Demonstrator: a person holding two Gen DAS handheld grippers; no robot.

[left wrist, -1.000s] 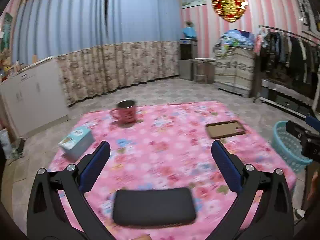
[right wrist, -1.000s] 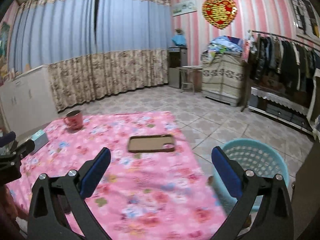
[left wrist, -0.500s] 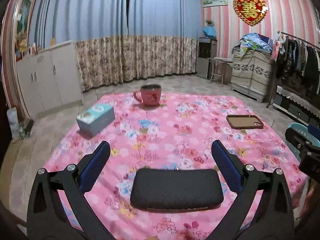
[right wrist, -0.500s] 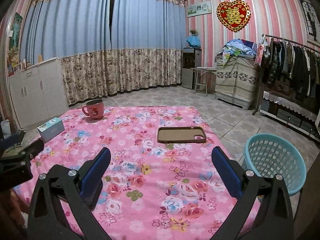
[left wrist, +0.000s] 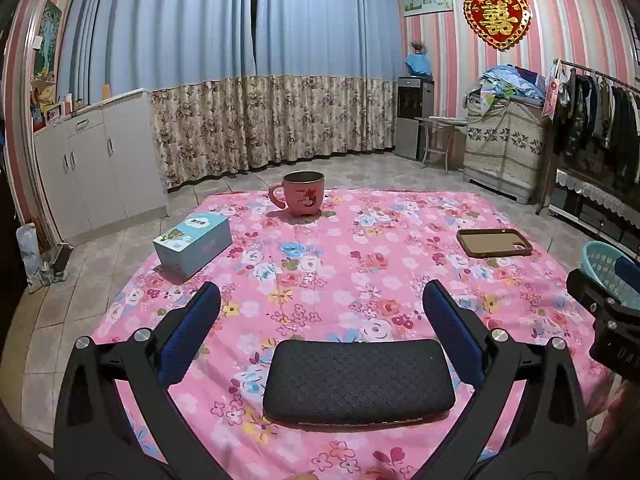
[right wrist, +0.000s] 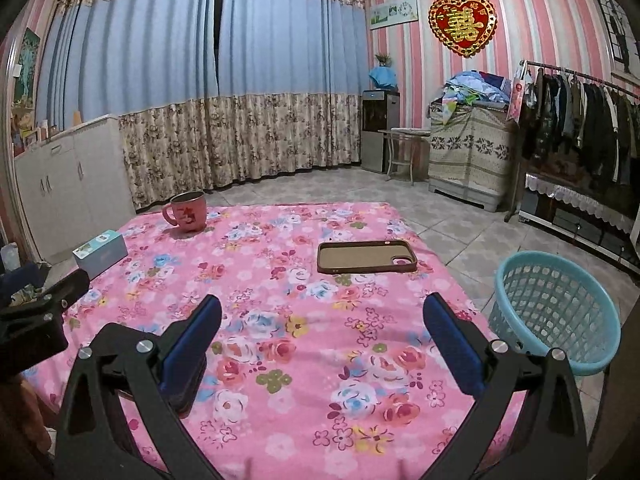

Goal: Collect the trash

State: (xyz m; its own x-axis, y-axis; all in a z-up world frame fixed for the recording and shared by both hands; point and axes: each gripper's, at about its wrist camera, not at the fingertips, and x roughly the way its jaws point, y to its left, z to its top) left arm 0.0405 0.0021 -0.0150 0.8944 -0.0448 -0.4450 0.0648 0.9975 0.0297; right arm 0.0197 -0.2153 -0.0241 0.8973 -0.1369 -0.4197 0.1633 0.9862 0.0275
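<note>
Pink floral tablecloth [left wrist: 344, 264] covers the low table. Your left gripper [left wrist: 320, 304] hangs released, jaws wide, with the black quilted rectangular pad [left wrist: 358, 380] lying flat on the cloth between and just below its blue pads. Your right gripper [right wrist: 322, 312] is likewise spread and holds nothing. Light-blue plastic mesh basket [right wrist: 554, 308] stands on the floor right of the table, beside the right finger.

The right gripper [left wrist: 608, 312] hides part of the basket [left wrist: 600, 264].
</note>
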